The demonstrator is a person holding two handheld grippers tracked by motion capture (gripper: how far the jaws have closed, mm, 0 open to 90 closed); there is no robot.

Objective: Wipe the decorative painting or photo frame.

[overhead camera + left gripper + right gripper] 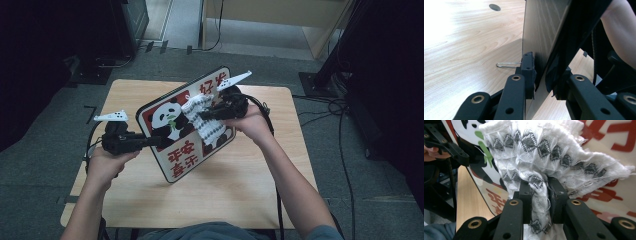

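Observation:
A square sign board (pixel 180 160) with a panda picture and red characters is held tilted above the wooden table (pixel 240 190). My left gripper (pixel 161 141) is shut on the board's left edge. In the left gripper view its jaws (pixel 541 72) clamp that edge, with the board's wood-grain back (pixel 536 30) rising ahead. My right gripper (pixel 204 115) is shut on a white cloth (pixel 205 122) with grey diamond patterns, and the cloth lies against the board's printed face. Close up, the bunched cloth (pixel 539 150) is pinched between the right gripper's pads (pixel 540 187) in front of the board (pixel 614 192).
A thin metal wire loop (pixel 507 65) sticks out beside the board's back, over the tabletop (pixel 461 50). Cables (pixel 345 125) run over the grey floor to the right of the table. Dark equipment (pixel 60 35) stands at the back left and a pale wooden unit (pixel 280 20) at the back.

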